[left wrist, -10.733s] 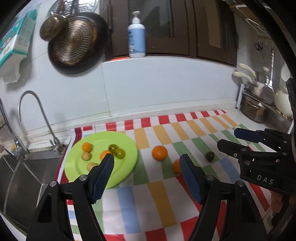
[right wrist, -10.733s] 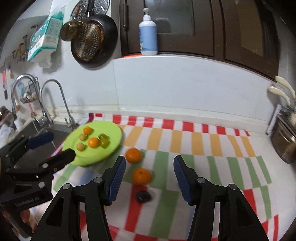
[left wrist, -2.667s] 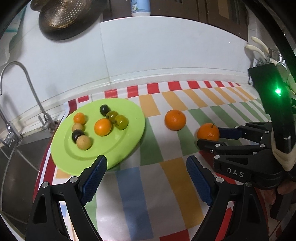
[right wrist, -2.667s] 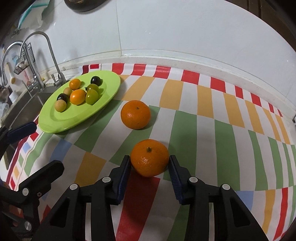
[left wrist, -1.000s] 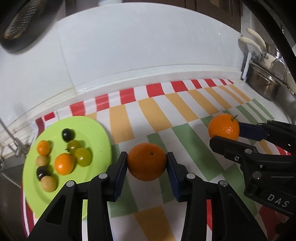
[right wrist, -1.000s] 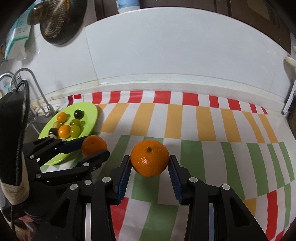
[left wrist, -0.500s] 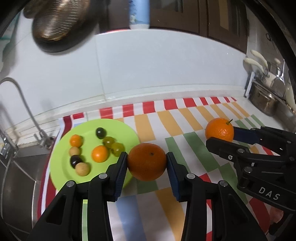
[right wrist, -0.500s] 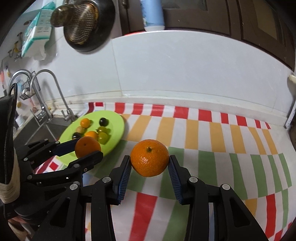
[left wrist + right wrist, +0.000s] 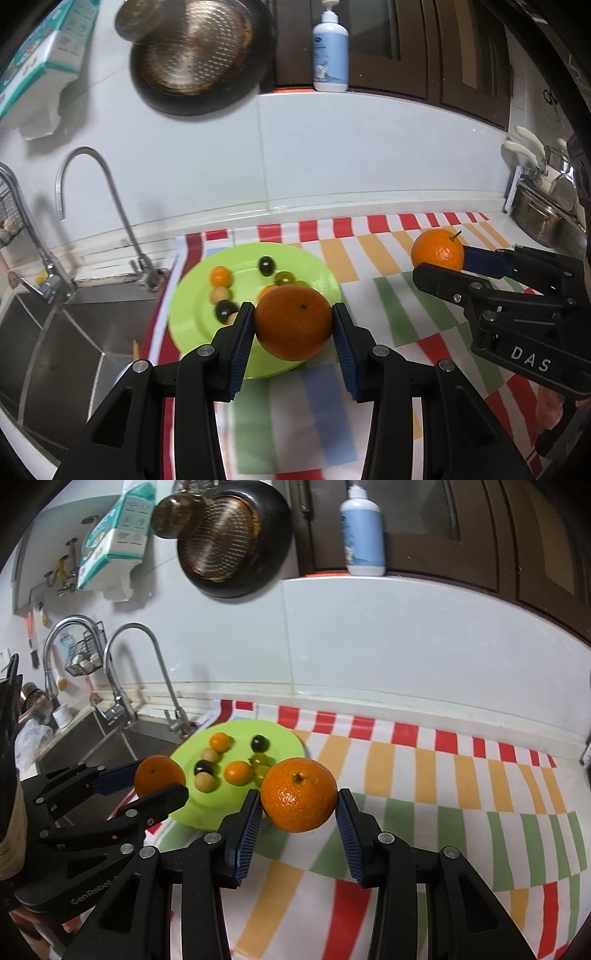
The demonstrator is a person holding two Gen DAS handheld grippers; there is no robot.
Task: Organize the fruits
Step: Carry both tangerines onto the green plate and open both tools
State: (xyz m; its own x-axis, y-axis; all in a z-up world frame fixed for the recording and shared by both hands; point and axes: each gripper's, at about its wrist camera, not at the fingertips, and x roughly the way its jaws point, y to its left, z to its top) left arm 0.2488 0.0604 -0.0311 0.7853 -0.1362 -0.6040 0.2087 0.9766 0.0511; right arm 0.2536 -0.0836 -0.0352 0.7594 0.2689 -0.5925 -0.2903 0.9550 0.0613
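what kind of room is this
Most likely a home kitchen: a steel sink with a curved faucet sits beside the counter, a dark pan hangs on the tiled wall, and metal pots stand at the counter's far right.

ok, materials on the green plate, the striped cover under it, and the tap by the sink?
Round lime-green plate: likely plastic or melamine, judging by its uniform saturated colour and soft sheen, though glazed ceramic is possible.
Striped red, orange and green table cover: looks like printed vinyl or oilcloth, lying flat and faintly glossy with no visible weave.
Curved gooseneck tap: polished metal, probably stainless or chrome, with mirror-like highlights.
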